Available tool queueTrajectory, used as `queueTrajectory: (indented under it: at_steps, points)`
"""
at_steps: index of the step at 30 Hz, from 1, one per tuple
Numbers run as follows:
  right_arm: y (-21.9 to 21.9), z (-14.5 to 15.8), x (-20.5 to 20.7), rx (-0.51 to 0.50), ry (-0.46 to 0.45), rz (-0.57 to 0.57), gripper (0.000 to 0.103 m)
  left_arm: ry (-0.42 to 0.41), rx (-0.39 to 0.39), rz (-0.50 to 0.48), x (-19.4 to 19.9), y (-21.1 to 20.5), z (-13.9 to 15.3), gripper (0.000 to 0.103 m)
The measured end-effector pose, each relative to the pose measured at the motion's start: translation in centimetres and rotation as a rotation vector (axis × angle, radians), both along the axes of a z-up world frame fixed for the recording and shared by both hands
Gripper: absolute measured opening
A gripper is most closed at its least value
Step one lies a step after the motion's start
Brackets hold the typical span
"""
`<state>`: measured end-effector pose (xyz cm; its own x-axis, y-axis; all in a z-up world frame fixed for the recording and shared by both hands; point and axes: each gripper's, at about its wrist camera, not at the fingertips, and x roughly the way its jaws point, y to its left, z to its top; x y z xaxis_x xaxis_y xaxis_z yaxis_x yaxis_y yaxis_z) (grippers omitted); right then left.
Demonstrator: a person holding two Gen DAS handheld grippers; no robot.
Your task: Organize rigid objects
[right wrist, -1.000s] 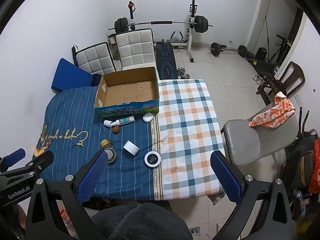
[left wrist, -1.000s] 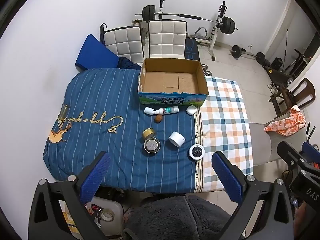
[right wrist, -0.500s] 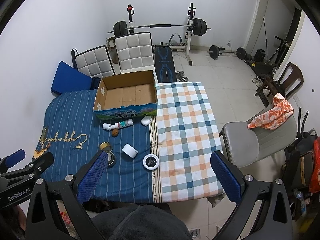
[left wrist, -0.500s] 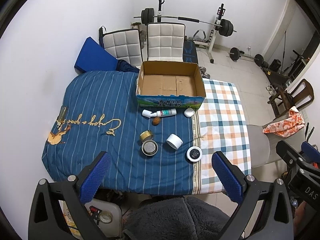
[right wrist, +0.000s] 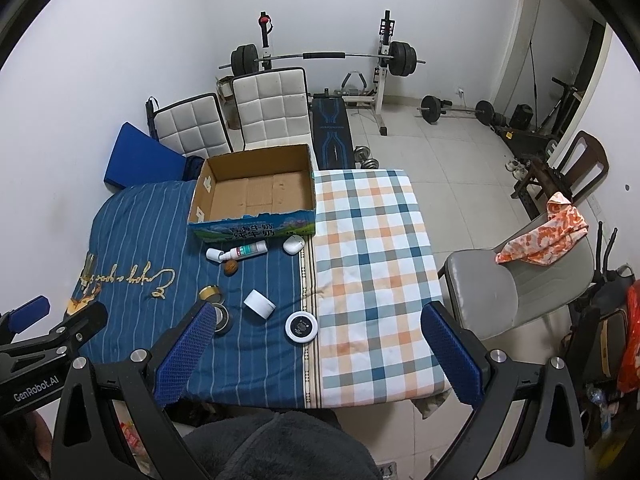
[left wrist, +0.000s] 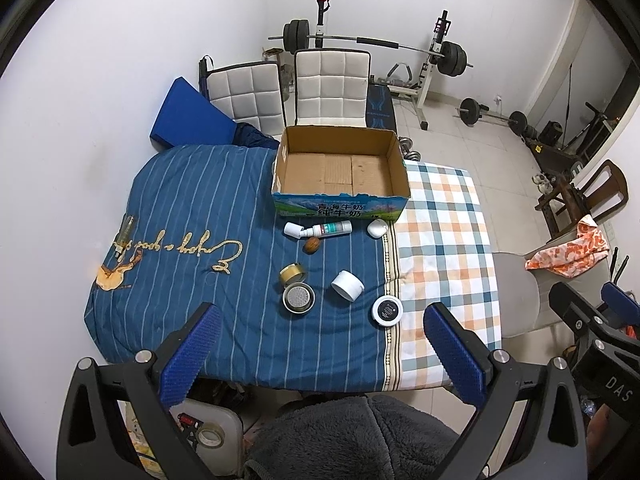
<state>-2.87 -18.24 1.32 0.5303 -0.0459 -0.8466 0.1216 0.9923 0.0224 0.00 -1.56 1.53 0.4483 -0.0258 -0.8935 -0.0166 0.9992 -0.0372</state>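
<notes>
On the table [left wrist: 192, 208] an empty box [left wrist: 340, 170] was seen, a bottle [left wrist: 318, 230], jar [left wrist: 347, 285] and tins [left wrist: 298, 298] left before it, both grippers [left wrist: 320, 356] [right wrist: 320, 354] held apart above.

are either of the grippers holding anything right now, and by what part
Nothing is held. The left gripper and right gripper are both open and empty above the table.

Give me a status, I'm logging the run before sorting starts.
Left gripper open, right gripper open, both empty above the table. Cardboard box empty; spray bottle, jars, tape loose in front. Nothing in the way.
</notes>
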Motion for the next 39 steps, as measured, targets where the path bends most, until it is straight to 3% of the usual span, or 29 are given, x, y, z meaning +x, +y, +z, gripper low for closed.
queueTrajectory:
  at_steps: [20, 39]
  points:
    - [-0.2, 0.2, 0.0, -0.004, -0.002, 0.004, 0.103, 0.016, -0.006, 0.003, -0.1, -0.2, -0.5, 0.103]
    - [-0.3, -1.5, -0.6, -0.002, 0.014, 0.013, 0.103, 0.035, -0.005, 0.01, -0.6, 0.4, -1.8, 0.103]
